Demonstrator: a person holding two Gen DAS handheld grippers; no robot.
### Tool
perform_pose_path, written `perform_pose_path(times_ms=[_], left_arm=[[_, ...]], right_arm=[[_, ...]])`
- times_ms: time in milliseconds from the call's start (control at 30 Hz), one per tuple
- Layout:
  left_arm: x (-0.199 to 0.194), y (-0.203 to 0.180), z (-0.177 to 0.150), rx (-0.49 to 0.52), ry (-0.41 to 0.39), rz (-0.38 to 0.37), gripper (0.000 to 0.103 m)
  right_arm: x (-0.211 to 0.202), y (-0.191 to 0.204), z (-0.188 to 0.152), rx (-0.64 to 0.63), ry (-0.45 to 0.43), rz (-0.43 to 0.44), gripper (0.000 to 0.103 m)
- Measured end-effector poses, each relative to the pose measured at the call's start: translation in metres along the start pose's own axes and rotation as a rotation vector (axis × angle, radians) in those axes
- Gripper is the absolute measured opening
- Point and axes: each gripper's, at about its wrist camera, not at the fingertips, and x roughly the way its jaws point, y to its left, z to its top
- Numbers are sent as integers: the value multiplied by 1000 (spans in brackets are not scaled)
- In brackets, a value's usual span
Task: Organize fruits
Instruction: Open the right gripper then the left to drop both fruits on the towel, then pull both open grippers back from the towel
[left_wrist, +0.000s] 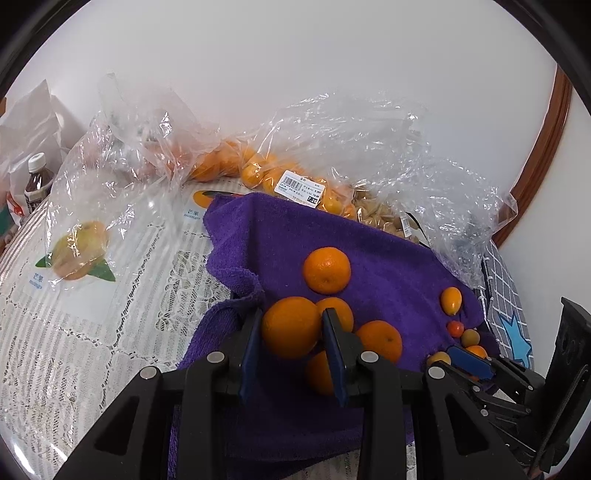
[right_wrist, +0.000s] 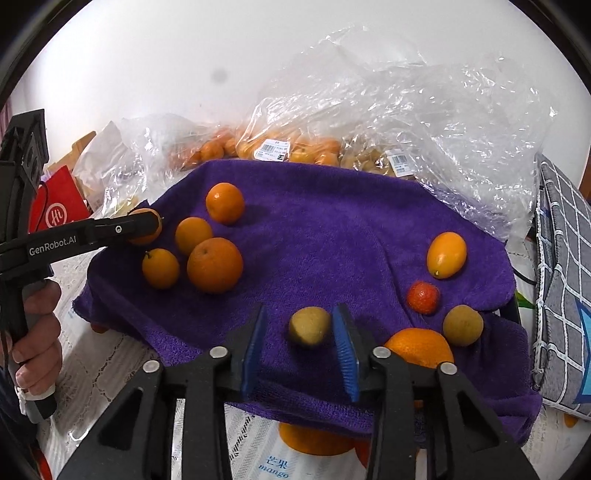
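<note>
A: Left wrist view, bottom centre: left gripper (left_wrist: 291, 328), blue pads either side of a big orange (left_wrist: 291, 326). Clamped on it, both pads touching.

B: Is the orange lifted?

A: Can't tell. It sits over the purple towel (left_wrist: 388, 258), lower centre of frame. Three more oranges crowd just right of the right pad, one lone orange (left_wrist: 327, 270) higher up, frame centre.

B: Right wrist view?

A: Nearest thing is the right gripper (right_wrist: 301, 332), bottom centre. Fingers spread wide, holding nothing. A small yellow-green fruit (right_wrist: 309, 326) is between the pads, blurred, nearer the right pad, gap on the left. Touching the right pad or not, can't tell.

B: Other fruit around it?

A: Lower right of the frame: half-hidden orange (right_wrist: 419, 347) behind the right finger, another yellow-green fruit (right_wrist: 463, 325), small red fruit (right_wrist: 423, 297), oval kumquat (right_wrist: 446, 254) above those. All on the towel.

B: Background?

A: Plastic bags (right_wrist: 424, 110) of oranges with barcode labels along the top of the towel. Left edge of the right view shows the person's hand (right_wrist: 37, 332) on the left gripper's handle.
</note>
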Motion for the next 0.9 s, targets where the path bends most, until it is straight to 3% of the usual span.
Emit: perform_pose_path(times_ms=[233,367,500,700,900], left_arm=[[-14,-10,-2,34,-67,11,46],[-17,-17,-7,80,-77,51,49],[-33,-29,-14,128,-74,60,49],[-78,-47,-34,134,-82,77,51],[-126,-74,-53,137,-105,103,54]], right_arm=[[-19,2,1,-8,-73,9,51],[-29,1,3,1,-92,-9,52],[-53,-3,3,61,-86,-88,52],[-115,-9,-16,114,-109,-207,52],[-183,-19,-32,196,-131,-260,52]])
